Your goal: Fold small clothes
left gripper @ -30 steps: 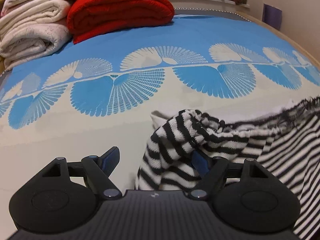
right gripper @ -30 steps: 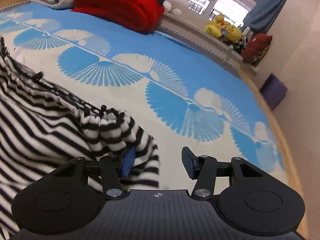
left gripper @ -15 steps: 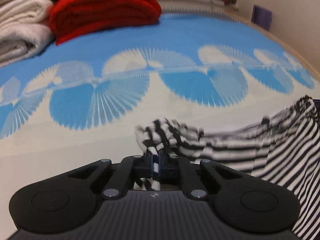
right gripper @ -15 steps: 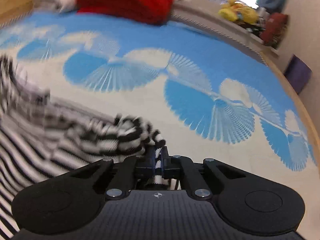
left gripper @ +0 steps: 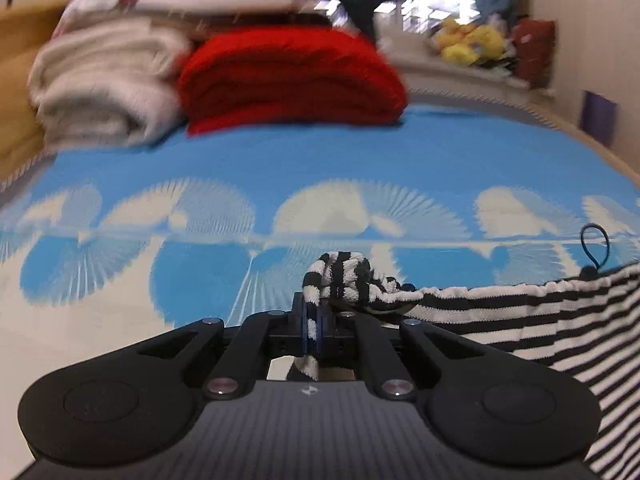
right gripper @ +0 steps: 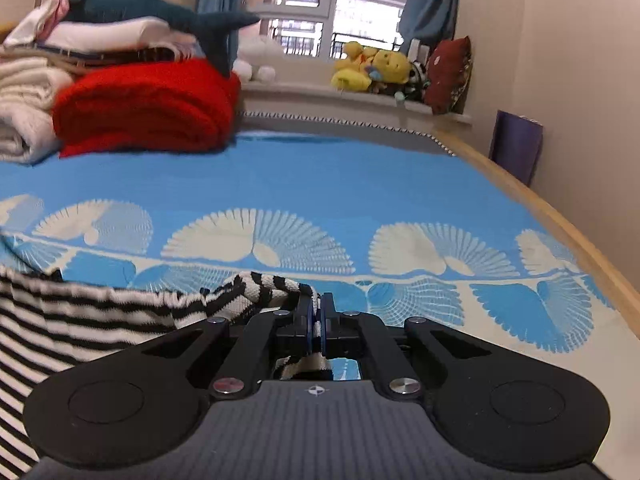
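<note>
— Where's the striped garment [left gripper: 520,312]?

— Stretched above the blue bedspread [right gripper: 320,176] (red blanket [right gripper: 148,108] behind), between both tools. Left gripper [left gripper: 313,320] pinches its left corner; right gripper [right gripper: 317,320] is clamped on the right corner.

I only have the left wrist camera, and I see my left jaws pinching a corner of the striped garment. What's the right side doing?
Observer: The right gripper is shut on the striped garment too, at its other top corner.
Operator: Is the cloth between them tight?
Observer: From the right wrist view the top hem runs off to the left with gathers in it, not pulled flat.
Operator: Anything beyond the right gripper I should know about?
Observer: The wooden bed edge runs close along its right, with the wall just past it.
</note>
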`<state>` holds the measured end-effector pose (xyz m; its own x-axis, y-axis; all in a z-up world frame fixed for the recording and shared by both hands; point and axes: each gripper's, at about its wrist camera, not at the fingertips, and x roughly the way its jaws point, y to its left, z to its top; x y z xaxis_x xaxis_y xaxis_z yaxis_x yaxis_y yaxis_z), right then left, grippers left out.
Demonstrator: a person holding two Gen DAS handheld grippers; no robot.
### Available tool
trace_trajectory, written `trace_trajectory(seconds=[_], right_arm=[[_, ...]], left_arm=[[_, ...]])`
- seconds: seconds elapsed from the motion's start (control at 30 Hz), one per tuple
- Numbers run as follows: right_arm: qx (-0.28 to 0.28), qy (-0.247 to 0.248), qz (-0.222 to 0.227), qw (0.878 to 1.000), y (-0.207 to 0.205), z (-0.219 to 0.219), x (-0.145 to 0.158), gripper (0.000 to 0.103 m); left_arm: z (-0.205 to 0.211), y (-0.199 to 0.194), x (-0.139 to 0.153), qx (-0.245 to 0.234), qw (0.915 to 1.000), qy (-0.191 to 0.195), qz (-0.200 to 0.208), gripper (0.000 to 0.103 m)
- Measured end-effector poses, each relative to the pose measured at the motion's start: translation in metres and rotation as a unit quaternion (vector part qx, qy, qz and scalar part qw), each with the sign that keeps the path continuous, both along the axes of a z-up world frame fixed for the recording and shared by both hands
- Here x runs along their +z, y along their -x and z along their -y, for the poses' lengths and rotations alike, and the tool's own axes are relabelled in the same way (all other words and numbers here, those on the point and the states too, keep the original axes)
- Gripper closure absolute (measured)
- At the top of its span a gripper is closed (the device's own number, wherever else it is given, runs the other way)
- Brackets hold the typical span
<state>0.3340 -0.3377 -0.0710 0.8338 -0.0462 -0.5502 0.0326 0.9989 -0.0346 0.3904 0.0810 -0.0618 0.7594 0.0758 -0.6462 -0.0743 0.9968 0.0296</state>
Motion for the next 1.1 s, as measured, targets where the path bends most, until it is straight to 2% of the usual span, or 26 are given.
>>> trace_trajectory(seconds=[0.03, 0.07, 0.13, 0.17, 0.2, 0.23, 0.3, 0.33, 0.43, 0.57, 0.7, 0.8, 0.87, 0.93, 1.03, 1.1], right_arm=[[0.004, -0.001, -0.019, 1.0, -0.007, -0.004, -0.007, 0.1], [0.009, -0.007, -0.048, 0.999, -0.014, -0.005, -0.016, 0.1], [0.006, -0.001, -0.146, 0.989, -0.03, -0.009, -0.047, 0.096], [-0.002, 0.009, -0.198, 0.98, -0.036, -0.008, -0.063, 0.091], [-0.005, -0.001, -0.226, 0.974, -0.038, -0.005, -0.073, 0.085], [-0.012, -0.02, -0.228, 0.973, -0.036, 0.0, -0.074, 0.082], [-0.028, -0.036, -0.218, 0.975, -0.033, 0.01, -0.062, 0.068], [-0.038, -0.048, -0.207, 0.976, -0.028, 0.016, -0.053, 0.06], [-0.048, -0.099, -0.184, 0.977, -0.008, 0.034, -0.03, 0.057], [-0.064, -0.153, -0.174, 0.971, 0.034, 0.059, -0.006, 0.057], [-0.067, -0.225, -0.181, 0.955, 0.088, 0.084, 0.003, 0.057], [-0.058, -0.262, -0.203, 0.942, 0.131, 0.091, -0.009, 0.056], [-0.078, -0.247, -0.24, 0.936, 0.146, 0.091, -0.017, 0.056], [-0.082, -0.239, -0.216, 0.943, 0.154, 0.092, -0.011, 0.056], [-0.075, -0.24, -0.231, 0.94, 0.158, 0.087, -0.018, 0.056], [-0.065, -0.25, -0.246, 0.934, 0.157, 0.083, -0.025, 0.056]], left_arm=[[-0.002, -0.009, -0.012, 0.007, 0.9992, 0.005, -0.038, 0.095], [-0.006, -0.018, -0.028, 0.01, 0.9956, 0.009, -0.093, 0.093], [-0.011, -0.028, -0.057, 0.01, 0.9811, 0.037, -0.19, 0.093], [-0.014, -0.028, -0.057, 0.012, 0.9803, 0.042, -0.193, 0.091], [-0.017, -0.026, -0.05, 0.013, 0.9817, 0.042, -0.185, 0.081], [-0.021, -0.024, -0.04, 0.017, 0.9834, 0.048, -0.174, 0.074], [-0.033, -0.016, -0.024, 0.02, 0.9848, 0.079, -0.153, 0.036], [-0.037, -0.011, -0.02, 0.019, 0.9834, 0.094, -0.154, 0.031], [-0.046, 0.006, -0.013, 0.015, 0.979, 0.11, -0.171, 0.031], [-0.063, 0.044, 0.007, 0.018, 0.9762, 0.144, -0.161, 0.032], [-0.078, 0.091, 0.03, 0.023, 0.9761, 0.15, -0.156, 0.033], [-0.082, 0.123, 0.024, 0.022, 0.9733, 0.146, -0.176, 0.033], [-0.083, 0.136, 0.006, 0.033, 0.968, 0.153, -0.196, 0.036], [-0.086, 0.138, -0.017, 0.058, 0.9477, 0.176, -0.26, 0.047], [-0.081, 0.136, -0.024, 0.053, 0.9459, 0.168, -0.272, 0.047], [-0.084, 0.137, -0.028, 0.063, 0.9378, 0.191, -0.283, 0.048]])
